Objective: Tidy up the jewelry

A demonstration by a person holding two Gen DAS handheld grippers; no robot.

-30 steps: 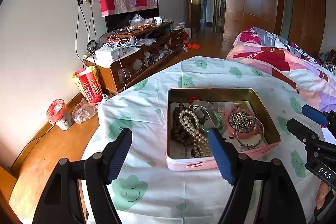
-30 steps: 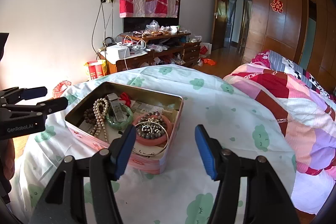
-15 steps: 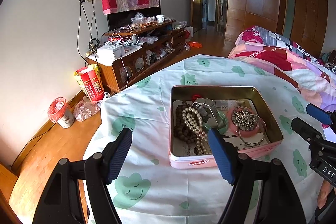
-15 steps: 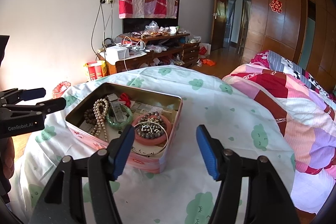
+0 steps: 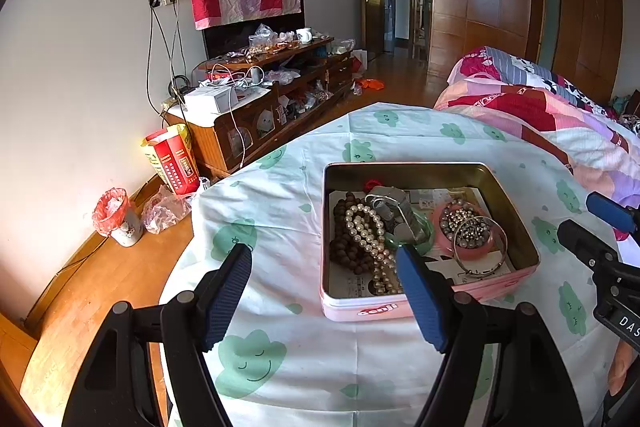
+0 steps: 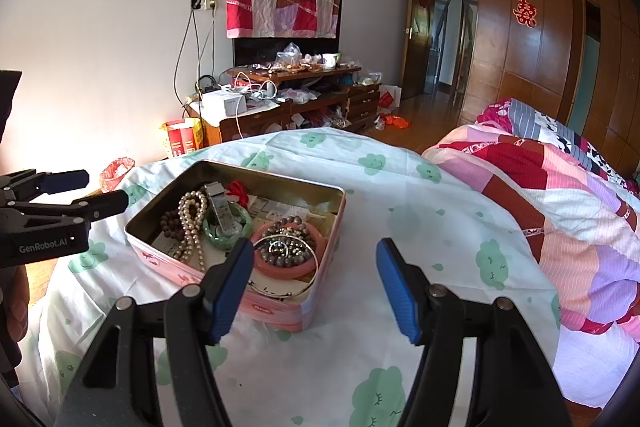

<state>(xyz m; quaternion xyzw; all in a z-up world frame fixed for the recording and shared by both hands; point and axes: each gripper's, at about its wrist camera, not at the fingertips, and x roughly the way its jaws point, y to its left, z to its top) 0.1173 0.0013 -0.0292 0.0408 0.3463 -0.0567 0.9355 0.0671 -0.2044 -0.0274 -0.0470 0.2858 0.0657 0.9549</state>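
Observation:
An open pink tin (image 5: 360,310) (image 6: 276,311) sits on a white cloth with green clouds. Inside lie a pearl strand (image 5: 370,239) (image 6: 192,223), dark wooden beads (image 5: 344,247), a green bangle (image 5: 424,241) (image 6: 218,237), a pink bangle (image 5: 472,249) (image 6: 288,267) holding metallic beads, and a thin silver bangle (image 5: 496,255). My left gripper (image 5: 324,291) is open and empty, near the tin's front left. My right gripper (image 6: 316,283) is open and empty, at the tin's near right corner.
The cloth-covered table (image 5: 304,203) drops to a wooden floor (image 5: 100,291) on the left. A bed with a patchwork quilt (image 6: 560,195) lies to the right. A cluttered wooden cabinet (image 5: 260,107) stands against the far wall, with a small bin (image 5: 116,215) near it.
Both grippers have drawn back slightly from the tin and stay open. The jewelry in the tin has not moved.

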